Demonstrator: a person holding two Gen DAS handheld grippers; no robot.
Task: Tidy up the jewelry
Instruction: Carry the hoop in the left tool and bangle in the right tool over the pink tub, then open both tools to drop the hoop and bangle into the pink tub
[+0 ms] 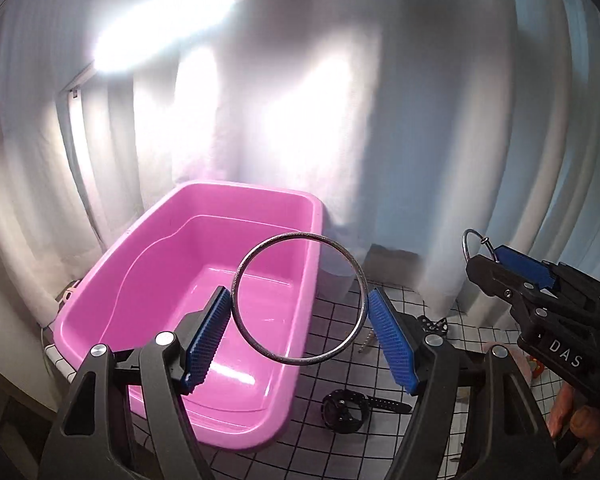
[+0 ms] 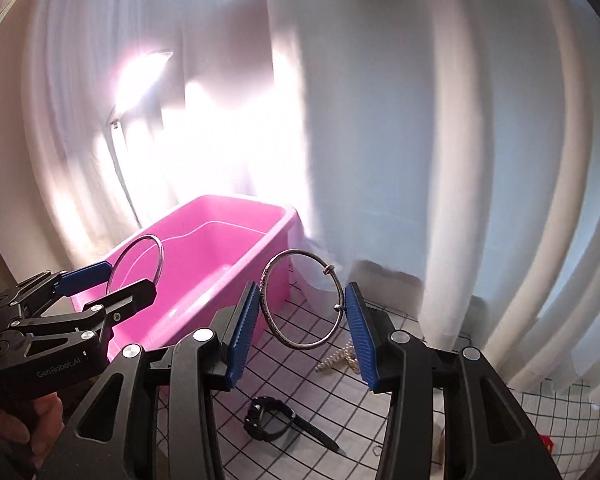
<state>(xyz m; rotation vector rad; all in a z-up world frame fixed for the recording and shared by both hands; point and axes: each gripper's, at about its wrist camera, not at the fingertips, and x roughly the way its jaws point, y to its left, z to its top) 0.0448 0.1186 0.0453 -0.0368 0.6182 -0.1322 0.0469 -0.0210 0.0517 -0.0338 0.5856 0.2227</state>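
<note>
Large silver bangle [image 1: 300,299] clamped between left gripper [image 1: 300,322] pads, held over pink tub [image 1: 140,256] rim. Smaller beaded hoop [image 2: 305,300] clamped in right gripper [image 2: 304,320]. Black watch [image 2: 270,424] on gridded cloth [image 2: 340,400]; pearl strand [image 2: 334,360] partly hidden behind pad.

White curtains [image 1: 440,100] backlit by bright window; grid-patterned tablecloth [image 2: 332,392] below.

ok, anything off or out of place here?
Nothing damaged. Both tools hold silver bangles in the air: left tool, right tool. Pink tub empty; black watch and beaded piece lie loose on the checked cloth.
</note>
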